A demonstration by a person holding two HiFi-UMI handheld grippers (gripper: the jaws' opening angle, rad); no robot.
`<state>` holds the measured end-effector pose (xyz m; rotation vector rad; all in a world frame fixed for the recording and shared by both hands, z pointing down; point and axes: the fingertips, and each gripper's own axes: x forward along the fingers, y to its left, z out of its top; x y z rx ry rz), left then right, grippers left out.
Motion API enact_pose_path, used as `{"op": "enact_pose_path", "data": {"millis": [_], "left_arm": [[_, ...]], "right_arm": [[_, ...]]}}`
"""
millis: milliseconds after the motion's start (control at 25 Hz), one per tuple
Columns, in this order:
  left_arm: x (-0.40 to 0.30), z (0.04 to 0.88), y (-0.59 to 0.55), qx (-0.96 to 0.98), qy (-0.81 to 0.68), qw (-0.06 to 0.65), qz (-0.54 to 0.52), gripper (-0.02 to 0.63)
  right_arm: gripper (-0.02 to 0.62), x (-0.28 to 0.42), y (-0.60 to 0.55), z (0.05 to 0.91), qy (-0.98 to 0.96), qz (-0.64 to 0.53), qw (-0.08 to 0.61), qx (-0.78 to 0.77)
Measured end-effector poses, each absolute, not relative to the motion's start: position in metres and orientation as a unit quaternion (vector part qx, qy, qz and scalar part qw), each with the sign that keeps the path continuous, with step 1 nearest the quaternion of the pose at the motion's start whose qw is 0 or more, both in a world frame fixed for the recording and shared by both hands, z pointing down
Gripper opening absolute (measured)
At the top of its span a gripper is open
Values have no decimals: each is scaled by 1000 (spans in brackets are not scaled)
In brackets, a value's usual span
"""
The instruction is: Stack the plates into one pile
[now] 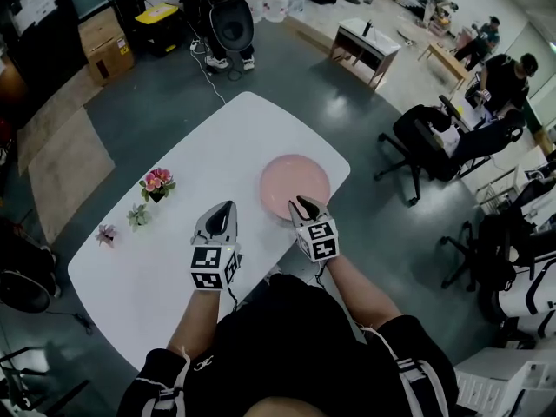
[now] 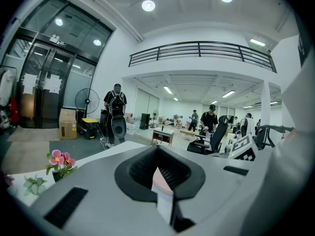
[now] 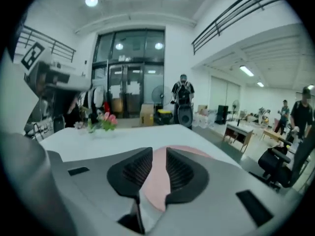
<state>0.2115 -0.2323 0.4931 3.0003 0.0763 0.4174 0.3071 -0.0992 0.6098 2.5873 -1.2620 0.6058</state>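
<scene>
Right tongs [image 1: 301, 203] hang narrowly apart and empty at the near rim of the round pink plates [image 1: 295, 181] on the white worktop [image 1: 217, 146], left tongs [image 1: 228, 207] closed on nothing, so stacking looks done, leaving only a clear retreat.

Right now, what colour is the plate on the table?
The plate is pale pink, clearest in the head view.
</scene>
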Motion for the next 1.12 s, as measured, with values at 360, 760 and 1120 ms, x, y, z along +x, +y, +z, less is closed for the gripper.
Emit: {"op": "enact_pose_path", "data": {"millis": [360,760,1120], "left_arm": [[222,480,-223,991,38,32,124,11],[218,474,-232,992,34,30,116,11],[210,472,-244,993,24,35,109,11]], "right_arm": [[14,313,-81,453,-344,-8,45,938],[14,302,-84,441,-348,-15,7,937],[14,293,-103,441,-364,-17,10,931]]}}
